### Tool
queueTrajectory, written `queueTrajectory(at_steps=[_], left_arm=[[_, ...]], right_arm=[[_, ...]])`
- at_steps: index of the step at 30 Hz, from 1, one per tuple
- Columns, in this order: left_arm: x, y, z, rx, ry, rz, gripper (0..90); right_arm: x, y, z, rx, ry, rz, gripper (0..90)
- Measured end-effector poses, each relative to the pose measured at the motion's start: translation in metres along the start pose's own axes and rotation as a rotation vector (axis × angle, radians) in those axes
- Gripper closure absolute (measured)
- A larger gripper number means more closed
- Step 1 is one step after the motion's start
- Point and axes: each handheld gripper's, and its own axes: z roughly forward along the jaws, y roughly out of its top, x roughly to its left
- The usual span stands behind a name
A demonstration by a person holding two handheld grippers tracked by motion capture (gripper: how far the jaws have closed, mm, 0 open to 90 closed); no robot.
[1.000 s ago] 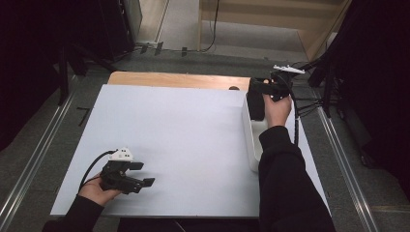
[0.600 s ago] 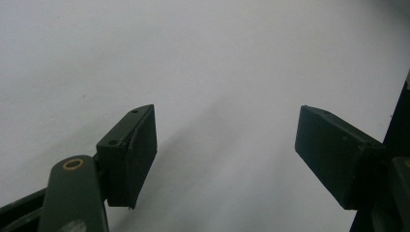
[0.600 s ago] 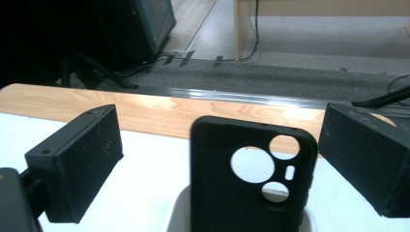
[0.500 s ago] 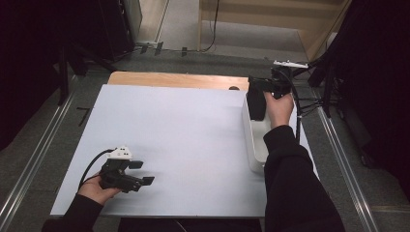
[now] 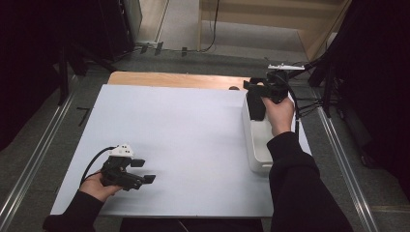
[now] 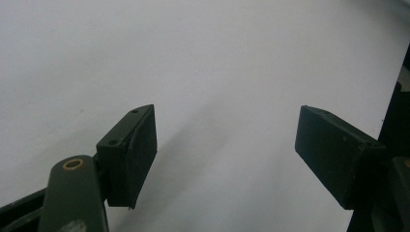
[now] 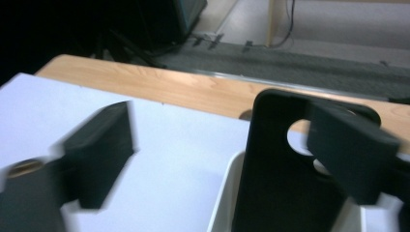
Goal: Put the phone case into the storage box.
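In the white tray (image 5: 255, 145) along the table's right edge, a black flat piece (image 7: 280, 179) stands upright. The right gripper (image 5: 263, 89) hangs beside it, jaws apart, nothing held; any grasp looks undone. The left gripper (image 5: 140, 171) idles open near the front-left corner.

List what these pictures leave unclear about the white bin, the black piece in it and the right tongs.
- White bin: high view, the sleeve and hand cover its right side; its contents are hidden.
- Black piece: right gripper view, bottom edge cuts it off; a jaw overlaps its cut-out.
- Right tongs: motion blur on one jaw; contact with the piece is uncertain.
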Motion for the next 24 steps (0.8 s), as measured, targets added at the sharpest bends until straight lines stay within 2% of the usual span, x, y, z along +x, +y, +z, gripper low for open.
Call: queueTrajectory(at_steps=[2, 12, 20, 24], left_arm=[[0.000, 0.001, 0.001, 0.000, -0.005, 0.001, 23.0], [0.001, 0.004, 0.003, 0.002, -0.016, 0.009, 23.0], [0.001, 0.004, 0.003, 0.005, -0.017, 0.009, 23.0], [0.001, 0.004, 0.003, 0.005, -0.018, 0.007, 23.0]], right_arm=[[0.004, 0.000, -0.002, -0.001, 0.006, -0.011, 15.6], [0.027, -0.005, -0.017, 0.014, 0.103, -0.057, 15.6], [0.037, -0.010, -0.033, 0.019, 0.157, -0.093, 15.6], [0.039, -0.018, -0.037, 0.017, 0.194, -0.101, 15.6]])
